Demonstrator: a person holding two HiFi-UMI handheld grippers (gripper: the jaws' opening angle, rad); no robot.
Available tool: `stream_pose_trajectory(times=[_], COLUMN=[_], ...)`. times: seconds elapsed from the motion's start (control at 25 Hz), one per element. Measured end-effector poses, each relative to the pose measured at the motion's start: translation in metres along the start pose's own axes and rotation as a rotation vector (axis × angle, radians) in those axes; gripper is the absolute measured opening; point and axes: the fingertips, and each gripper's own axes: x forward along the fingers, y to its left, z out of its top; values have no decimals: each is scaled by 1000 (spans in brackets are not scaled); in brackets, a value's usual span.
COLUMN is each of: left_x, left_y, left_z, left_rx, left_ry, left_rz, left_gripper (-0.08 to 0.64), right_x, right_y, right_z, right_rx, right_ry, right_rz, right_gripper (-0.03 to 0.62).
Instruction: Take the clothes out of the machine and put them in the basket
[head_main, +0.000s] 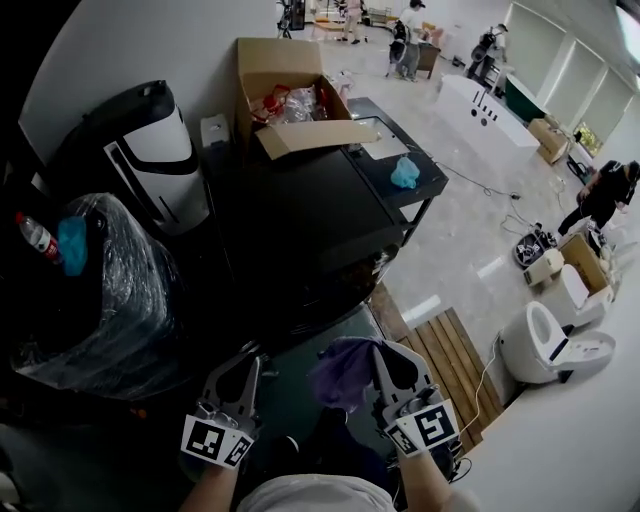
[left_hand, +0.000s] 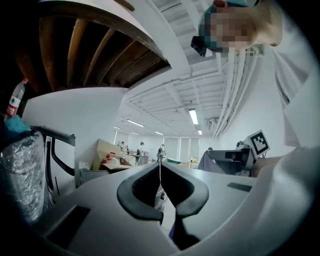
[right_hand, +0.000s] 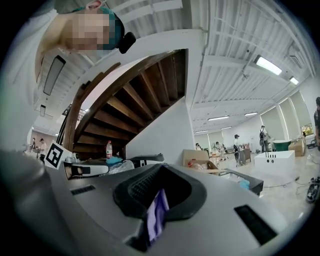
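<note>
Holding a purple cloth (head_main: 343, 372) pinched in the closed right tongs (head_main: 385, 358) at six o'clock, we have the left tongs (head_main: 250, 365) at seven o'clock, shut and bare. No basket shows, so we judge that dropping the cloth in is still left.

left gripper (head_main: 247, 360) + right gripper (head_main: 384, 350): 2 | purple garment (head_main: 343, 372): 1 | bottle (head_main: 36, 238): 1 | black cart (head_main: 300, 215): 1

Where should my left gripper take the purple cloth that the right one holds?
The loose bunch of the cloth bulging left of the right gripper. Bring the left gripper in from the left: that side is free and faces it.
</note>
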Motion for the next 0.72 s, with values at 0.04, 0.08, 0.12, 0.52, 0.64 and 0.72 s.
stream_pose_trajectory(times=[0.04, 0.08, 0.12, 0.52, 0.64, 0.72], left_x=[-4, -7, -11, -38, -45, -52], left_y=[1, 2, 1, 1, 3, 5], left_z=[7, 12, 17, 30, 28, 30], left_rx=[2, 4, 6, -28, -34, -27], left_ry=[-6, -11, -15, -48, -49, -56], left_rz=[7, 12, 17, 163, 222, 270], left_gripper=[21, 21, 21, 21, 22, 23], right_x=[0, 1, 0, 12, 22, 31], right_y=[3, 6, 9, 29, 39, 47], right_z=[7, 14, 20, 55, 54, 54], right_rx=[2, 5, 7, 8, 13, 14], right_ry=[-7, -13, -18, -50, -40, -34], right_rz=[5, 11, 18, 187, 277, 335], right_gripper=[15, 15, 15, 15, 15, 15])
